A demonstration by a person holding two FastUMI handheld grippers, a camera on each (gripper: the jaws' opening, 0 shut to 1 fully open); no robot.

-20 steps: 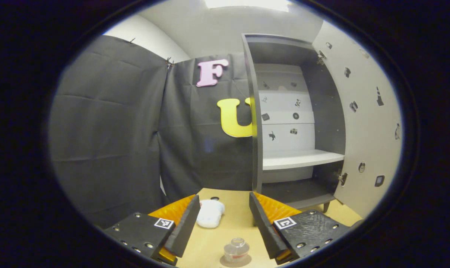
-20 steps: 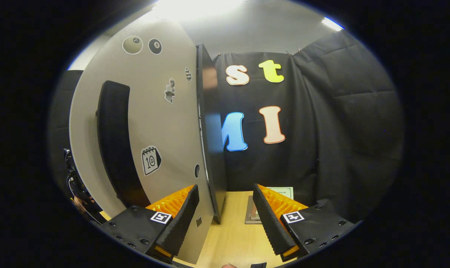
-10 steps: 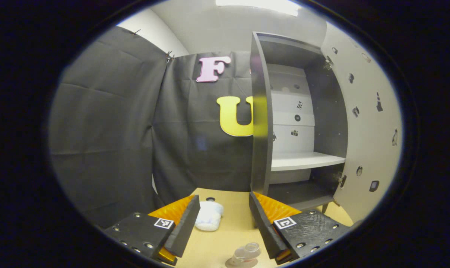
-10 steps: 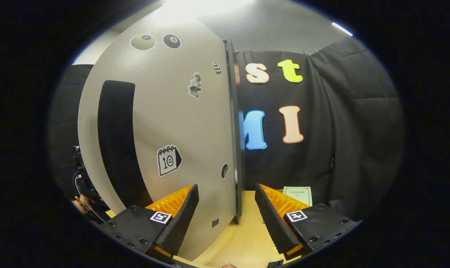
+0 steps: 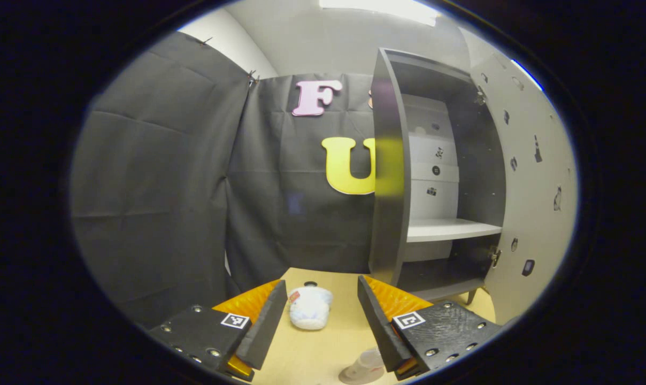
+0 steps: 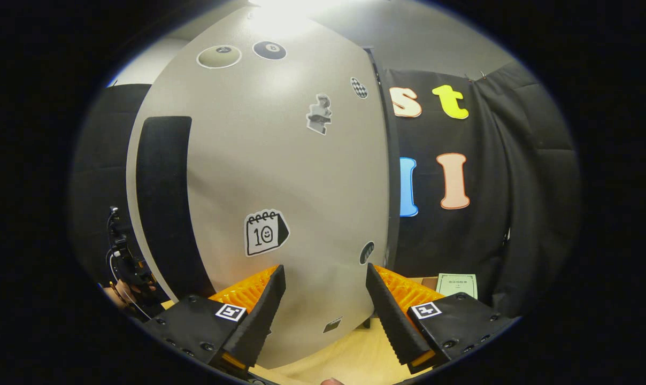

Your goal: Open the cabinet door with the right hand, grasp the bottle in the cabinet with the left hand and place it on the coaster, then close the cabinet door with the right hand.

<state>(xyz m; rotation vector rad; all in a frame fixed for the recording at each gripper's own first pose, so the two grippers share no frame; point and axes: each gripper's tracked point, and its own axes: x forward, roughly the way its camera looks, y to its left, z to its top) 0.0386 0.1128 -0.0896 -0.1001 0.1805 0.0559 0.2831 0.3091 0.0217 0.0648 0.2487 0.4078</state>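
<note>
While the tall dark-grey cabinet (image 5: 440, 176) stands open at the far right of my left gripper view, its pale grey sticker-dotted door (image 6: 280, 176) is the largest thing before me in the right gripper view, close in front of the right tool (image 6: 323, 299). I judge the last step, closing the door, to be in hand. The door's face lies straight ahead of that tool and spreads to both sides of it, with its free vertical edge off to the right and a dark upright strip on its left part; its long axis is upright. The right tool is the nearer one to the door. Its fingers are spread wide and hold nothing; I cannot tell whether they touch the panel.

The white shelf (image 5: 451, 230) inside the cabinet is bare. On the light wooden desk (image 5: 323, 347), the left tool (image 5: 320, 315) hangs wide open and empty. The small clear plastic bottle (image 5: 368, 361) sits at the near edge on the round brown coaster (image 5: 358, 374), just beside the tool's right finger, so I take the placing as done. Farther off between the fingers lies a soft white bundle (image 5: 309, 310). A pale green card (image 6: 458, 283) lies on the desk at the right.

To my eye nothing blocks the door's swing.
</note>
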